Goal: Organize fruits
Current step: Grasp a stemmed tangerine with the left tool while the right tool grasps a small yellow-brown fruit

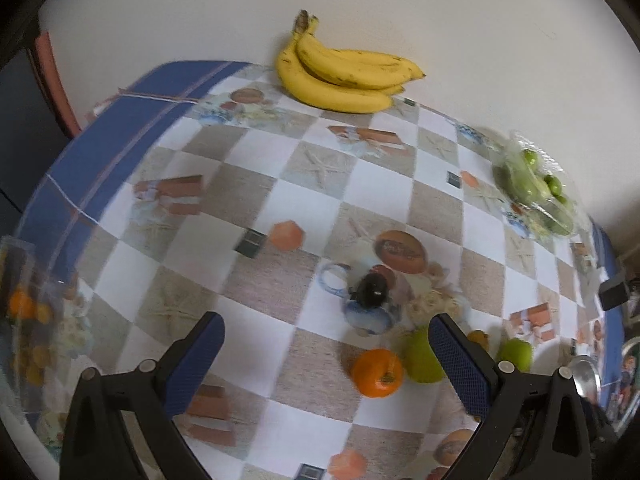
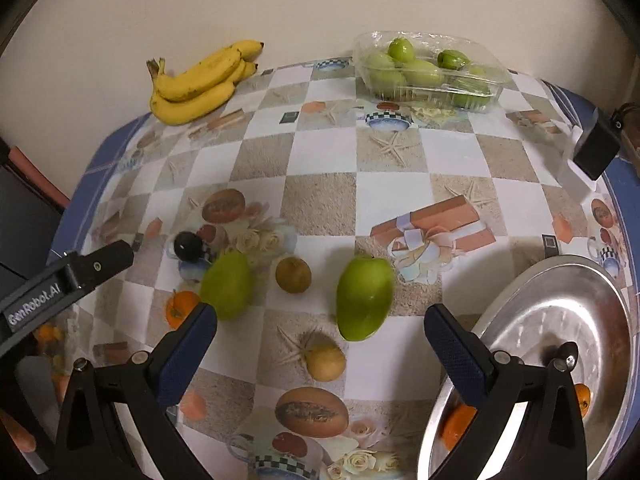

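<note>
My left gripper (image 1: 326, 328) is open above the table; an orange (image 1: 377, 373) and a green mango (image 1: 421, 356) lie just ahead to its right, a dark plum (image 1: 373, 289) beyond. My right gripper (image 2: 320, 318) is open too, with nothing between its fingers. Ahead of it lie a green mango (image 2: 363, 298), a second green mango (image 2: 227, 284), a brown kiwi (image 2: 293, 274), a yellowish fruit (image 2: 326, 361), the plum (image 2: 188, 246) and an orange (image 2: 181, 307). A metal plate (image 2: 560, 312) at right holds oranges (image 2: 456, 426). The left gripper's arm (image 2: 68, 280) shows at left.
A bunch of bananas (image 1: 344, 74) (image 2: 200, 84) lies at the wall. A clear plastic tray of green fruit (image 2: 430, 72) (image 1: 534, 190) stands at the back. A black box on a white stand (image 2: 592, 152) sits at the right edge. A clear container with oranges (image 1: 28, 312) is at left.
</note>
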A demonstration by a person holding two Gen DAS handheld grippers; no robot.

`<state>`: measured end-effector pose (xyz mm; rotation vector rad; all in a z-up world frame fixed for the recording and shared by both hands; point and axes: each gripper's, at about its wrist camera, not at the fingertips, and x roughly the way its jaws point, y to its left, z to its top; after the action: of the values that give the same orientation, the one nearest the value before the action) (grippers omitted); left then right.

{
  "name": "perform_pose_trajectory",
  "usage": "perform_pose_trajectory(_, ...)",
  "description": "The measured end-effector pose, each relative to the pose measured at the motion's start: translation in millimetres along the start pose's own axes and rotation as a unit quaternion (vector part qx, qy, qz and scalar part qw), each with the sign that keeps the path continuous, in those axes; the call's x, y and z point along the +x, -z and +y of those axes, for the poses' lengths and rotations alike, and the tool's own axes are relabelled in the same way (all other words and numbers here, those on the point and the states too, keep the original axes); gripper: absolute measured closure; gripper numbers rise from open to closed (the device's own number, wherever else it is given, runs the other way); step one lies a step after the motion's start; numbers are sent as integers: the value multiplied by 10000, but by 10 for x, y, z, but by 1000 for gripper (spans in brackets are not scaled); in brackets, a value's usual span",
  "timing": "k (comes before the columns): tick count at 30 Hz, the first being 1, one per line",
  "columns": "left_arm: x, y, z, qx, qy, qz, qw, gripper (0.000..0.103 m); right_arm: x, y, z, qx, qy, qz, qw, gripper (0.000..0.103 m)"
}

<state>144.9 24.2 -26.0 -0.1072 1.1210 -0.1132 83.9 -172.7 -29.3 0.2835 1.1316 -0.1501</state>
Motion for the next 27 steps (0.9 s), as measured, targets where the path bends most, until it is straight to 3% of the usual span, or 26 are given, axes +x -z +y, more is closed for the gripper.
perform_pose_trajectory(5,79,31,-115,167,27,122,9998,0,49,33,-15,-16,41,67,10000,22)
perform_pose_trajectory(10,242,91,-99,-25,92,477,9988,1,129,82,25,-143,44,231,9996,38)
perform_pose_trajectory(13,312,119,-82,-158,185,638,9977,5,164,108,37,-215,164,299,9992,40)
perform_pose_trajectory(17,367,132,-42,-327,298,765,9961,15,147,129,39,-215,141,325,9991,48)
perform_pose_trajectory(24,412,140,15,-532,476,917,9932,33,182,180,14,-133,76,525,9985,53)
perform_pose_trajectory(27,420,153,14,-584,522,981,9921,41,190,194,10,-130,55,575,9982,60)
